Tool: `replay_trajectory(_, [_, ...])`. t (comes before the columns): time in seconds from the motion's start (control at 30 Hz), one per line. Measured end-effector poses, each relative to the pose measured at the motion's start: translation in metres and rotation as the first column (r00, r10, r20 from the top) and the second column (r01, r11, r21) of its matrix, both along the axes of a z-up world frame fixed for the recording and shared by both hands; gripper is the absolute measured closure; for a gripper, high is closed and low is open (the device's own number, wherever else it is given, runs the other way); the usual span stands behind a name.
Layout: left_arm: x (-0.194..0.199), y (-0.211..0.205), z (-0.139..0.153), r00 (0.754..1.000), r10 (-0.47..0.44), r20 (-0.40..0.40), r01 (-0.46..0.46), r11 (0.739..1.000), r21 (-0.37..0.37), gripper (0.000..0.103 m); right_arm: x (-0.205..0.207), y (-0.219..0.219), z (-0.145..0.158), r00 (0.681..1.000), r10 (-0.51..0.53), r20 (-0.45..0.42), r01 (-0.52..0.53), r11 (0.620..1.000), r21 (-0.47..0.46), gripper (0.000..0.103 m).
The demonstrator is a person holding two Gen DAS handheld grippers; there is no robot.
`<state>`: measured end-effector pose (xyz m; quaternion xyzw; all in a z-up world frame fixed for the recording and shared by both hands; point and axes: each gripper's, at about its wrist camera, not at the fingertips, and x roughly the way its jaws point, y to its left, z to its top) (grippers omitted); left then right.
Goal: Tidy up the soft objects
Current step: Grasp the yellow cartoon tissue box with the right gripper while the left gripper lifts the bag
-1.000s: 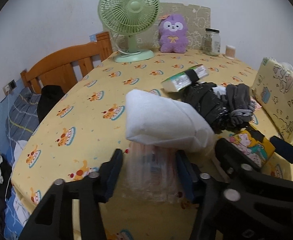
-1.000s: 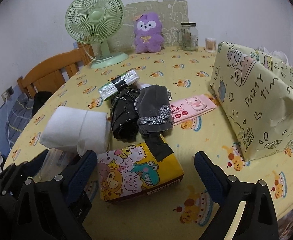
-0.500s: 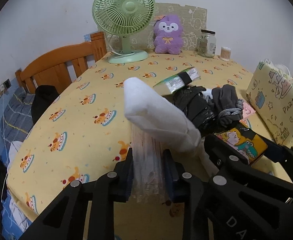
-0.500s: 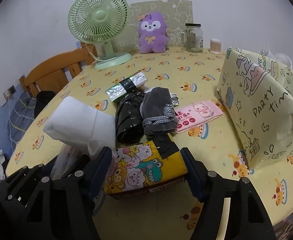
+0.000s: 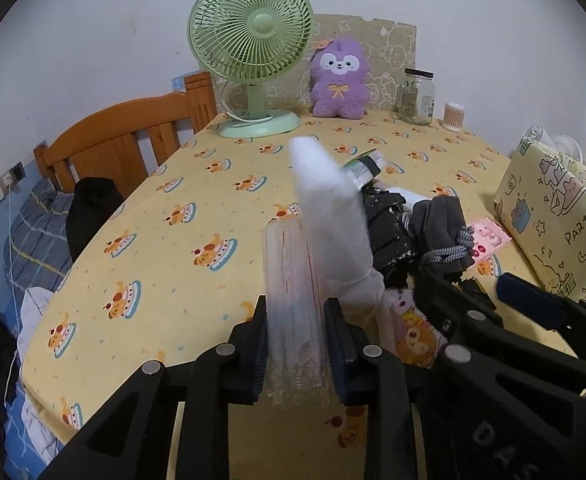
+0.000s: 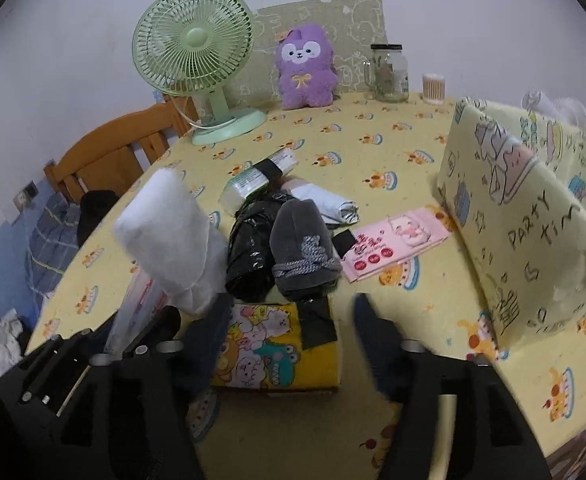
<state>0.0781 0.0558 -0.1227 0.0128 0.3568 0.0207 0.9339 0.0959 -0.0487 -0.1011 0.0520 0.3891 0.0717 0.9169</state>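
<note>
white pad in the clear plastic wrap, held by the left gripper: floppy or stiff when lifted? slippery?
The white soft pad likely holds some shape: it stands up above the left gripper, bending only slightly. Probably light, as a pinch on the clear plastic wrap alone carries it. That crinkled film may slip.

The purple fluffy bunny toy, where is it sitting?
The purple fluffy bunny toy sits at the far edge of the yellow table, against the wall, between the green desk fan and the clear glass jar.
</note>
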Motion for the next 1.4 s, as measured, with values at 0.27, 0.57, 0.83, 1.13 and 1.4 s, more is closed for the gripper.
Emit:
replay_trajectory(0.27, [-0.009, 0.004, -0.007, 1.000, -0.013, -0.023, 0.014, 1.000, 0.018, 0.078, -0.006, 0.015, -0.009, 1.000, 0.011, -0.026, -0.013, 0.998, -0.053, 0.020])
replay_trajectory(0.57, [-0.010, 0.010, -0.013, 0.999, -0.021, -0.034, 0.021, 1.000, 0.015, 0.077, 0.000, 0.025, -0.021, 0.998, 0.018, -0.063, -0.021, 0.998, -0.058, 0.025])
replay_trajectory(0.83, [-0.013, 0.011, -0.006, 0.999, -0.040, -0.026, 0.039, 0.998, -0.042, 0.078, -0.005, 0.027, -0.011, 0.999, 0.036, -0.037, -0.039, 0.997, -0.061, 0.069])
replay_trajectory(1.13, [-0.020, 0.000, 0.017, 0.999, -0.035, 0.040, 0.036, 0.999, -0.022, 0.078, -0.015, 0.016, 0.014, 0.999, 0.024, 0.035, -0.022, 0.997, -0.071, 0.080])
replay_trajectory(1.4, [-0.021, -0.011, 0.038, 0.994, -0.040, 0.098, 0.042, 0.999, -0.015, 0.078, -0.016, 0.002, 0.037, 0.995, 0.016, 0.094, -0.011, 0.998, -0.056, 0.081])
